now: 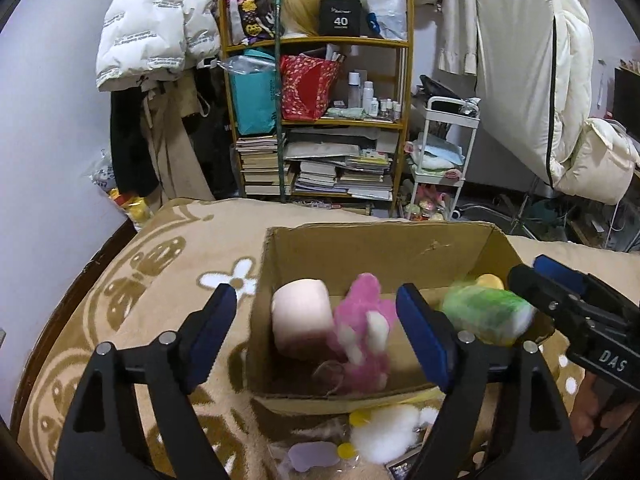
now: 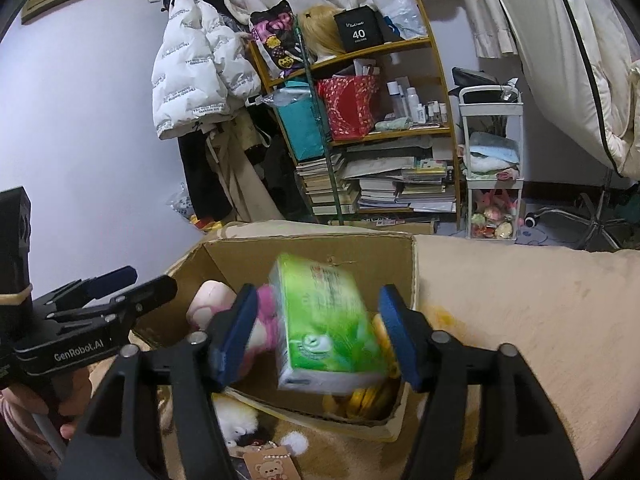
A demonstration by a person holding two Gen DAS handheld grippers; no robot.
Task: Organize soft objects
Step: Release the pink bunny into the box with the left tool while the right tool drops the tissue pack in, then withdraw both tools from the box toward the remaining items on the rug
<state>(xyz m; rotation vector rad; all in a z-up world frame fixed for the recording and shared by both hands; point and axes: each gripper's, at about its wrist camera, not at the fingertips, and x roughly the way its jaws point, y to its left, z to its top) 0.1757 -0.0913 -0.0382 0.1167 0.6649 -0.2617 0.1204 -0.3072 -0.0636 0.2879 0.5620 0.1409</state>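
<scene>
Left wrist view: the left hand-held gripper (image 1: 316, 320) hangs over the near edge of a cardboard box (image 1: 360, 248) on a beige patterned blanket (image 1: 140, 280), its blue pads spread wide with nothing between them. Inside the box lie a pale pink plush (image 1: 302, 316) and a bright pink plush toy (image 1: 362, 340), touching. A white plush (image 1: 386, 432) lies on the blanket just outside the near wall.

Right wrist view: the right hand-held gripper (image 2: 316, 336) is spread apart over the box; a green tissue pack (image 2: 328, 328) (blurred) sits tilted between the pads, touching neither. Yellow plush (image 2: 364, 400) lies beneath it.
</scene>
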